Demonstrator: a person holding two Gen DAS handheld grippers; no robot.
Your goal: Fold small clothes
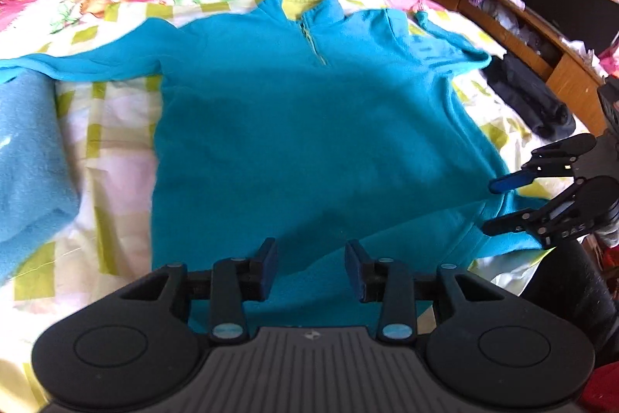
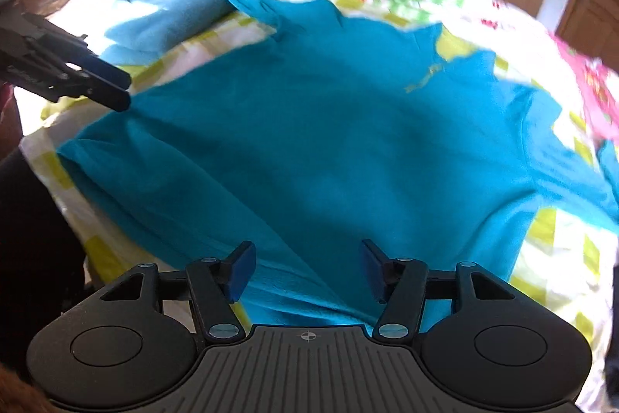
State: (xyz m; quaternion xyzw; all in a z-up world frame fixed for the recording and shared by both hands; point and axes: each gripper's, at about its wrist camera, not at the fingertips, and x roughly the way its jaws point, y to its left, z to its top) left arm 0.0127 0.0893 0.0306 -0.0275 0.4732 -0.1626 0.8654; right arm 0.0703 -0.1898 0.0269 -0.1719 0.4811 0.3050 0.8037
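A teal fleece pullover lies flat, front up, on a patchwork quilt, its hem at the near bed edge; the left gripper and right gripper hover spread above that hem, gripping nothing, bare quilt flanking both sleeves

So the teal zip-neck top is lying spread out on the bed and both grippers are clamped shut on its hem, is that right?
Not quite. The teal top is spread out on the bed, but both wrist views show the left gripper and right gripper open, fingers apart, gripping nothing.
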